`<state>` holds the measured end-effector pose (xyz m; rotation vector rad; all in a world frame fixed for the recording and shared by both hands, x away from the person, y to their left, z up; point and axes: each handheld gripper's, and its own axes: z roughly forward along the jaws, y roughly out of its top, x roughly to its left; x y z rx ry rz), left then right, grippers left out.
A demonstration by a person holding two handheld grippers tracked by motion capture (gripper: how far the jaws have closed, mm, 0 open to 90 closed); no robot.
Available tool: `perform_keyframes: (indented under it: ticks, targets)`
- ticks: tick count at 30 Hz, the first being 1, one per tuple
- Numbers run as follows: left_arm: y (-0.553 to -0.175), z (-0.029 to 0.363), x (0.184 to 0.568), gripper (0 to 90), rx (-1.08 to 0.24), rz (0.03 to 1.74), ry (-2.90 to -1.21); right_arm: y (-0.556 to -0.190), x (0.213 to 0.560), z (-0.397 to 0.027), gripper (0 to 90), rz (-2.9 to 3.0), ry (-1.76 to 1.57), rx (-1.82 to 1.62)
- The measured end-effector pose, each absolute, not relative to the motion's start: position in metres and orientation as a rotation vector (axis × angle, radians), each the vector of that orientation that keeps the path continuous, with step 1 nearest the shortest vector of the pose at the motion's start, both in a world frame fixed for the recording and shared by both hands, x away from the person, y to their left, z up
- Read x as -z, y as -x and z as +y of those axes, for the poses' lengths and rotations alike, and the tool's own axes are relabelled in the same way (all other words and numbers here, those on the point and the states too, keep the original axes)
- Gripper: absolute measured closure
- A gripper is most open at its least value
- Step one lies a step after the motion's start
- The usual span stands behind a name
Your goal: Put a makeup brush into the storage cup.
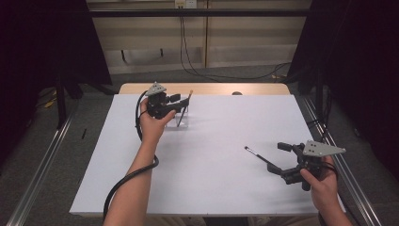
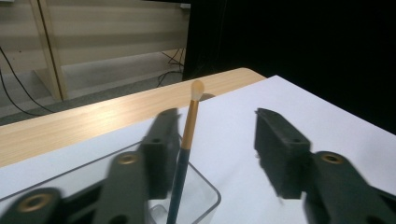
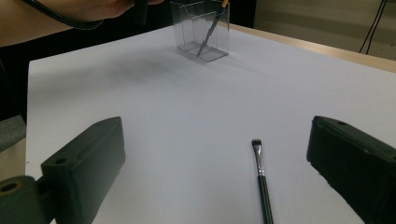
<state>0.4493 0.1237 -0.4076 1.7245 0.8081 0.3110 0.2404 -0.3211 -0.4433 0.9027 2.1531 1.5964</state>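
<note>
White table sheet (image 1: 202,160), dark curtains on both sides. Left gripper (image 1: 181,104) up at the far edge, jaws apart around the orange-handled brush (image 2: 189,135), not pressing it; brush leaning in the clear holder (image 3: 201,29). Right gripper (image 1: 281,158) wide open near the flat black brush (image 3: 261,179) lying on the sheet.

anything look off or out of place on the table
Nothing is spilled or damaged. One brush leans tilted in the clear holder, as expected. The only stray item is the dark brush lying flat on the white sheet, apart from the holder.
</note>
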Motion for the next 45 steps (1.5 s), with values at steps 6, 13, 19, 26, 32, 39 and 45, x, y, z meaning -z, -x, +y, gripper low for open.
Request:
perform_keyframes:
  ticks: [6, 13, 19, 26, 32, 39, 45]
  targets:
    - [-0.442, 0.129, 0.407, 31.7, -0.3, 0.809, -1.695, -0.241, 0.444, -0.319, 4.1, 2.159, -0.902, -1.593]
    - [-0.433, 0.136, 0.406, 19.1, -0.273, 0.807, -1.663, -0.242, 0.443, -0.318, 4.1, 2.161, -0.9, -1.594]
    - [-0.424, 0.142, 0.405, 9.9, -0.258, 0.799, -1.653, -0.243, 0.443, -0.317, 4.1, 2.161, -0.894, -1.597]
    - [-0.417, 0.151, 0.405, 3.5, -0.245, 0.799, -1.643, -0.246, 0.443, -0.314, 4.0, 2.167, -0.884, -1.6]
    - [-0.41, 0.159, 0.406, 0.5, -0.239, 0.77, -1.649, -0.248, 0.443, -0.313, 4.0, 2.172, -0.883, -1.6]
    - [-0.399, 0.17, 0.403, 0.0, -0.25, 0.73, -1.647, -0.25, 0.443, -0.311, 4.0, 2.172, -0.878, -1.6]
    - [-0.39, 0.177, 0.402, 0.0, -0.257, 0.707, -1.648, -0.25, 0.442, -0.31, 4.1, 2.175, -0.875, -1.599]
